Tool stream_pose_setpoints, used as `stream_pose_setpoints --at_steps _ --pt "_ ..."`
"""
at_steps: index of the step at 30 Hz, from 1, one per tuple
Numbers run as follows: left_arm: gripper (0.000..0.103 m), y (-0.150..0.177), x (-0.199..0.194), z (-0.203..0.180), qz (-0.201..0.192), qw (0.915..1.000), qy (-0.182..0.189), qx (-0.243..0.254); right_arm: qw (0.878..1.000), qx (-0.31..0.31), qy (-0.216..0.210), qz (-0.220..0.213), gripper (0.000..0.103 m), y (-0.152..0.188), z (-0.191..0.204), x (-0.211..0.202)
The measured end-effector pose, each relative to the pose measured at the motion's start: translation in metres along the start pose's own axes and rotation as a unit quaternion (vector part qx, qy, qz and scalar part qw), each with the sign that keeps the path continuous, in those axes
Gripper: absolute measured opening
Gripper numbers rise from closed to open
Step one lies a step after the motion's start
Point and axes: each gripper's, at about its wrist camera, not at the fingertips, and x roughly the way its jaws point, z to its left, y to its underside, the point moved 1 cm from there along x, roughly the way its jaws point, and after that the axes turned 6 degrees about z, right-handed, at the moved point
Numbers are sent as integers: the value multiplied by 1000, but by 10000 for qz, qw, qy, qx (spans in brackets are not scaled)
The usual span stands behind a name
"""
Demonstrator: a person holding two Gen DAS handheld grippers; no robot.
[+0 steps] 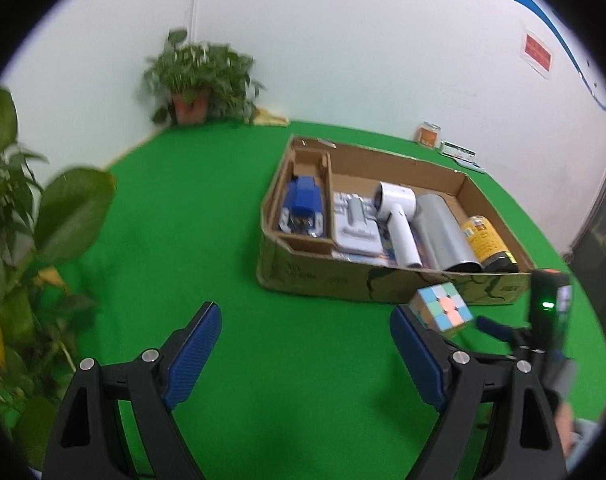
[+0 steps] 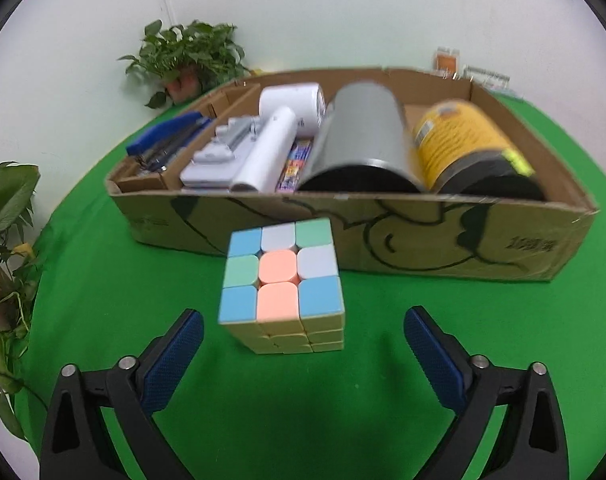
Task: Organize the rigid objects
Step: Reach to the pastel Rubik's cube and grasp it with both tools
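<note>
A pastel puzzle cube [image 2: 281,284] stands on the green tabletop in front of a shallow cardboard box [image 2: 423,240]. My right gripper [image 2: 303,315] is open. Its blue pads [image 2: 175,356] sit just short of the cube, one on each side, and do not touch it. My left gripper [image 1: 306,310] is open over bare green cloth, with nothing between its fingers. In the left wrist view the cube [image 1: 441,308] lies past the right finger, beside the box [image 1: 323,276]. The box holds a blue stapler [image 2: 171,136], a white hair dryer [image 2: 279,136], a grey cylinder [image 2: 363,132] and a yellow can [image 2: 459,136].
A potted plant [image 1: 199,76] stands in the far corner, and leafy plants [image 1: 27,240] crowd the left edge. An orange jar [image 1: 427,134] and a small flat box [image 1: 459,152] sit by the back wall. The right gripper's body [image 1: 547,308], with a green light, is at the right.
</note>
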Motion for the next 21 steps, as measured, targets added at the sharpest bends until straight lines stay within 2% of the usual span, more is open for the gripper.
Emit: stream_pose_setpoints --at_steps 1,3,6,8,9,12,13,14,15,16,18,20,21 --pt "86 1 3 0 80 9999 100 -56 9999 49 -50 111 76 0 -1 6" --pt "86 2 12 -4 310 9987 378 -119 9994 28 -218 265 58 0 -1 12" --pt "86 8 32 -15 887 9913 955 -160 9994 25 -231 255 58 11 1 5" --pt "86 15 50 -26 1367 9808 1387 -119 9987 14 -422 287 56 22 0 -3" --pt "86 19 57 -31 1528 9767 1502 -109 9985 -76 -460 291 56 32 0 -10" --pt "86 37 75 -49 2098 9548 2105 -80 9964 -353 -651 406 56 64 -2 -29" --pt "86 47 82 -56 2372 9376 2541 -92 9953 -467 -705 478 57 73 -1 -34" --pt "86 54 88 -60 2592 9238 2815 -84 9934 -716 -701 558 58 85 3 -41" --pt "86 58 91 -62 2719 9167 2926 -80 9926 -847 -690 523 65 90 4 -48" --pt "86 66 96 -65 2925 9080 2999 -104 9925 -931 -673 421 81 96 6 -56" --pt "86 73 100 -66 3086 8999 3075 -187 9925 -985 -719 69 91 103 6 -70" --pt "86 78 103 -65 3207 8882 3271 -359 9913 -1079 -758 -14 91 102 6 -74" --pt "86 79 104 -65 3218 8865 3299 -419 9907 -1144 -735 7 89 100 7 -71"
